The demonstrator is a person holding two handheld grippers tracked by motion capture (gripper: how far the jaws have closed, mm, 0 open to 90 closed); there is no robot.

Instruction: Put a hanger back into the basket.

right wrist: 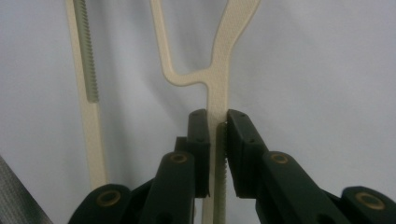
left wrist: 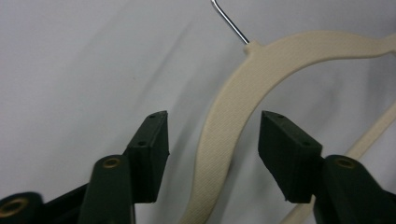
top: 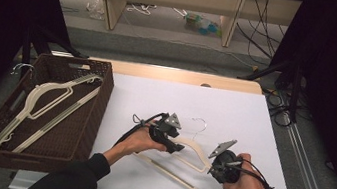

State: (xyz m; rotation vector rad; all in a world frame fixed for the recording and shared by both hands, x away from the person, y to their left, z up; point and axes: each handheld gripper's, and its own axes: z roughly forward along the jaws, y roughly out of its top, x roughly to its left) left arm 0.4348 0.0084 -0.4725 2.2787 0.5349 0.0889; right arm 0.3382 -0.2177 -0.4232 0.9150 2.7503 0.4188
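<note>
The cream hanger lies flat on the white desk, to the right of the brown basket, which holds more hangers.

The right hand-held gripper is clamped on one shoulder arm of the hanger, near the notch; both pads press on the plastic. The left hand-held gripper straddles the other shoulder arm just below the metal hook. Its jaws stand apart from the plastic on both sides, with visible gaps, so this side is not yet gripped.

Step in hand, as judged: secure the second grip, then lift the hanger with both hands, probably toward the basket.

Procedure:
- Centre the curved arm between the left pads before closing; it sits slightly nearer the left pad.
- Close squarely across the flat width of the arm, not on its edge, to prevent twisting.
- Keep clear of the hook, which could snag on a jaw.
- Hold the right grip firm and steady while the left closes.
- Lift both ends together and keep the hanger level.
</note>
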